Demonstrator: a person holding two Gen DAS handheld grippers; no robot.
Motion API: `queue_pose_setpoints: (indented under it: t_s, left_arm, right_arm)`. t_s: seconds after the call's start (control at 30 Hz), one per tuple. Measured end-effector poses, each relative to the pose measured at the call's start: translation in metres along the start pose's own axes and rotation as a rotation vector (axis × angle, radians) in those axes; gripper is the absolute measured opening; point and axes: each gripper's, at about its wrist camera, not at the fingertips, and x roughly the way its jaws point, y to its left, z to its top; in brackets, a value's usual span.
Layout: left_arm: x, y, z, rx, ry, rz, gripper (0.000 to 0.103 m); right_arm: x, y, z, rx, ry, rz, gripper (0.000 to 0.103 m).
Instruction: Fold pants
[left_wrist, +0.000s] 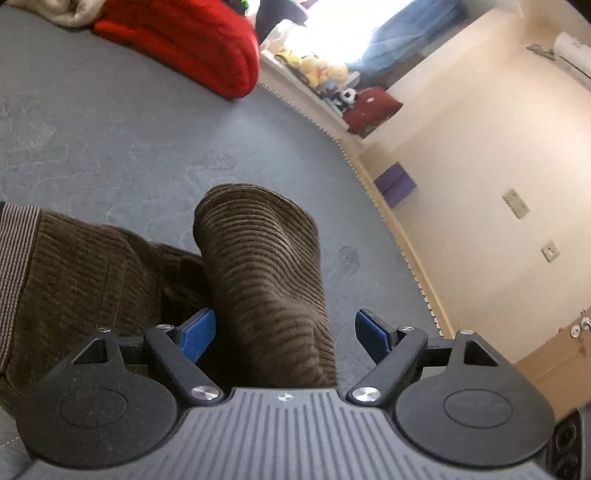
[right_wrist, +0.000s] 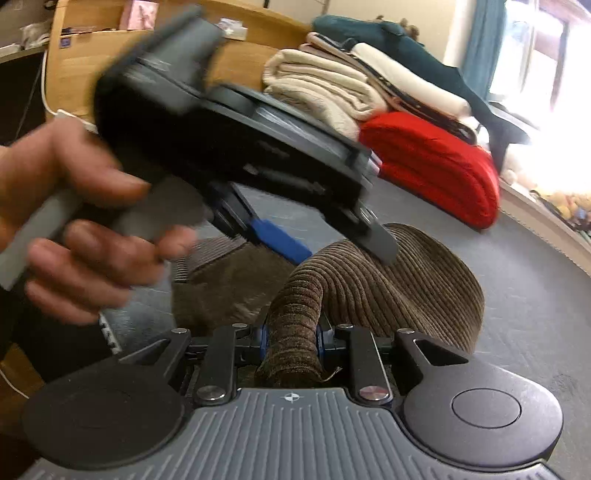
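Brown corduroy pants (left_wrist: 266, 258) lie on a grey bed (left_wrist: 110, 129), their striped waistband (left_wrist: 14, 251) at the left edge of the left wrist view. One leg rises in a raised fold between the blue pads (left_wrist: 197, 334) of my left gripper (left_wrist: 284, 325), which stands open; the right pad is clear of the cloth. In the right wrist view my right gripper (right_wrist: 290, 341) is shut on a bunched strip of the pants (right_wrist: 388, 288), lifted off the bed. The left gripper (right_wrist: 332, 243), held by a hand (right_wrist: 74, 206), hovers open just above that fold.
A red folded blanket (right_wrist: 436, 162) and a stack of beige folded cloths (right_wrist: 321, 92) lie at the far end of the bed. A wooden headboard (right_wrist: 92, 55) stands behind. Plush toys (left_wrist: 321, 70) line the sill by the bright window; the bed's edge (left_wrist: 351, 162) runs along the wall.
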Motion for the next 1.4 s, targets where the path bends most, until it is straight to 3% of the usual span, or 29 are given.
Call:
queue_pose_setpoints:
  t_s: [0.1,0.17,0.27,0.43,0.53,0.63,0.67,0.7,0.8,0.87,0.9,1.03,1.13,1.17,1.23,1.27,1.33,1.4]
  left_arm:
    - [0.010,-0.003,0.004,0.034,0.007,0.044,0.077]
    - [0.020,-0.006,0.003,0.083,0.045,0.115,0.044]
    - [0.024,-0.007,0.005,0.115,0.066,0.122,0.025]
    - [0.019,-0.012,0.004,0.214,0.038,0.164,0.018]
    - [-0.002,-0.011,0.014,0.233,-0.027,0.185,0.018]
    - [-0.029,0.019,0.033,0.101,-0.079,0.216,0.018]
    - [-0.038,0.031,0.036,0.058,-0.095,0.251,0.018]
    - [-0.046,0.043,0.040,0.028,-0.116,0.308,0.018]
    - [-0.064,0.076,0.047,-0.030,-0.161,0.501,0.019]
    - [-0.070,0.095,0.048,-0.083,-0.167,0.606,0.029]
    - [-0.071,0.102,0.049,-0.105,-0.162,0.623,0.031]
    - [-0.079,0.108,0.045,-0.124,-0.182,0.633,0.041]
    - [-0.076,0.100,0.044,-0.097,-0.177,0.620,0.048]
    - [-0.076,0.102,0.041,-0.103,-0.150,0.594,0.053]
    - [-0.061,0.109,0.034,-0.130,-0.042,0.560,0.070]
    - [-0.052,0.113,0.028,-0.126,0.014,0.583,0.078]
    - [-0.036,0.116,0.018,-0.085,0.095,0.645,0.084]
    - [-0.038,0.117,0.019,-0.104,0.086,0.636,0.084]
  right_arm:
    - [0.002,0.001,-0.001,-0.011,0.012,0.003,0.024]
    - [0.001,0.002,0.002,-0.012,0.010,0.003,0.024]
    - [0.000,-0.003,0.002,0.017,0.020,0.003,0.024]
    - [0.004,0.004,0.003,0.031,0.030,0.010,0.029]
    - [0.003,0.001,0.011,0.043,-0.014,0.027,0.035]
    - [-0.007,-0.017,0.020,0.193,-0.094,0.122,0.038]
    - [-0.010,-0.026,0.022,0.265,-0.115,0.163,0.042]
    - [-0.011,-0.034,0.022,0.328,-0.120,0.187,0.053]
    - [-0.002,-0.051,0.021,0.445,-0.088,0.173,0.054]
    - [0.009,-0.060,0.019,0.496,-0.053,0.143,0.054]
    - [0.016,-0.062,0.018,0.502,-0.018,0.110,0.054]
    - [0.054,-0.054,0.012,0.457,0.164,0.035,0.054]
    - [0.092,-0.034,-0.002,0.351,0.388,-0.030,0.054]
    - [0.099,-0.032,-0.005,0.347,0.426,-0.046,0.054]
    - [0.107,-0.039,-0.005,0.407,0.454,-0.055,0.054]
    - [0.109,-0.042,-0.004,0.433,0.466,-0.051,0.054]
    - [0.111,-0.049,-0.002,0.483,0.472,-0.036,0.054]
    - [0.112,-0.058,0.004,0.556,0.458,-0.026,0.055]
